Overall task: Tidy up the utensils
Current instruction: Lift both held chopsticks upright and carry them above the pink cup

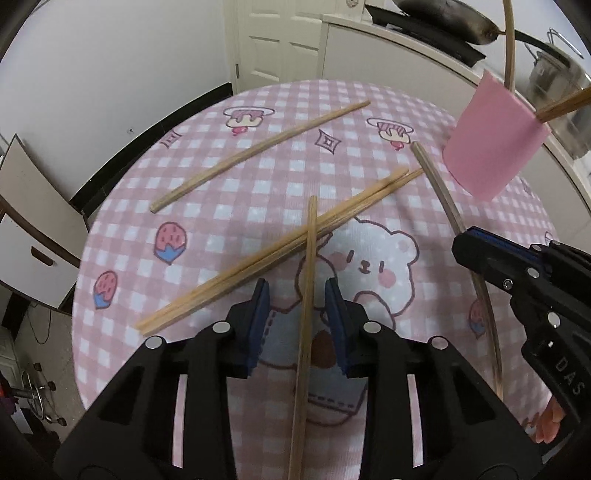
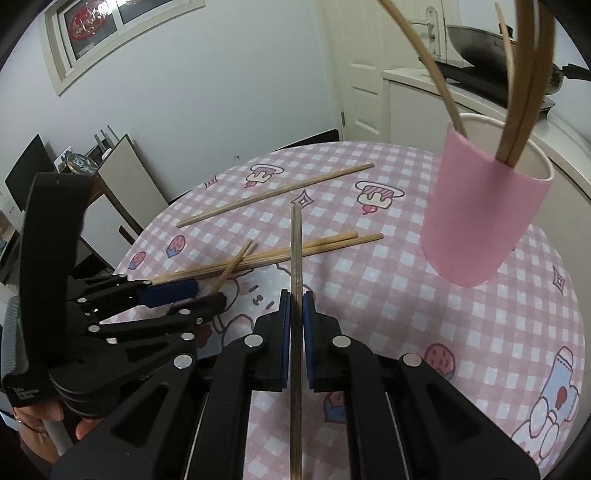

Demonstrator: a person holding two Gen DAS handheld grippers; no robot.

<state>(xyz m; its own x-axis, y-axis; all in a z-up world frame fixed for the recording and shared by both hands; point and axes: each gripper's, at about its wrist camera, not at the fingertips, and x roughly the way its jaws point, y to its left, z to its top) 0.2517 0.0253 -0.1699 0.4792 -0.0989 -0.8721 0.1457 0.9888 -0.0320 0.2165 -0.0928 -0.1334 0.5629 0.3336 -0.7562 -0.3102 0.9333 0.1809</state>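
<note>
We see a grey chopstick (image 2: 296, 258) clamped between the closed pads of the right gripper (image 2: 295, 306), pointing to twelve o'clock over the checked tablecloth (image 2: 388, 314). At two o'clock stands the pink cup (image 2: 480, 221) with chopsticks in it. The left gripper (image 1: 295, 295) stands partly open around a tan chopstick (image 1: 309, 280), its pads clear of it

- White panelled door (image 1: 275, 40) at top centre, set in pale walls (image 1: 110, 66).
- Framed window (image 2: 110, 26) at upper left.
- White cabinet (image 1: 33, 229) at left edge.
- Counter (image 2: 424, 96) with dark wok (image 2: 491, 40) at upper right.
</note>
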